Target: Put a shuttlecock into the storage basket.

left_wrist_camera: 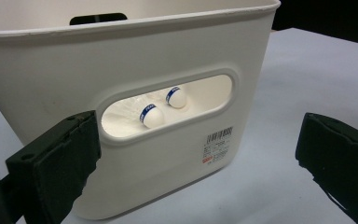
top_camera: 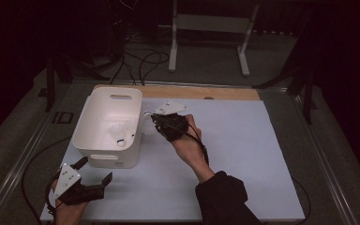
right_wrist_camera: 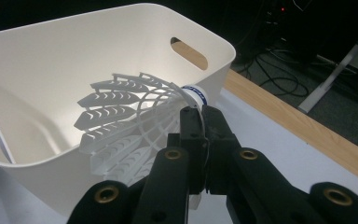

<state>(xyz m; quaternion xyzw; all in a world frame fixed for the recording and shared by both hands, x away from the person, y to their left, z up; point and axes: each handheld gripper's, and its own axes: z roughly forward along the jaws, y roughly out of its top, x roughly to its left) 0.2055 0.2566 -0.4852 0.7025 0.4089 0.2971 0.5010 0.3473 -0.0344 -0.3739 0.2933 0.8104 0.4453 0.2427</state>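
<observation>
Over the bench (top_camera: 225, 154), in the high view, the right gripper (top_camera: 152, 119) hangs at the right rim of the white plastic bin (top_camera: 108, 123), carrying a white shuttlecock (top_camera: 146, 123) just outside that wall. Risk: releasing from here would likely drop the shuttlecock on the rim or outside the bin, because it has not yet cleared the wall. The left gripper (top_camera: 96, 171) rests near the front-left bench corner, jaws spread, holding nothing. More shuttlecocks (top_camera: 121, 133) lie on the bin floor. The bench carries a pale sheet with a wooden strip along its far edge; beyond it the room is dark, with cables on the floor and a white stand frame.

From the left gripper view, the spread jaws frame the bin's handle slot, through which two cork heads (left_wrist_camera: 151, 115) with blue bands show. Risk: the light bin could slide if nudged, since nothing braces it.

From the right gripper view, the jaws are pressed together, pinching the shuttlecock (right_wrist_camera: 126, 116) near its cork head, skirt pointing over the bin. Risk: the thin plastic skirt could deform or slip under a narrow pinch.
</observation>
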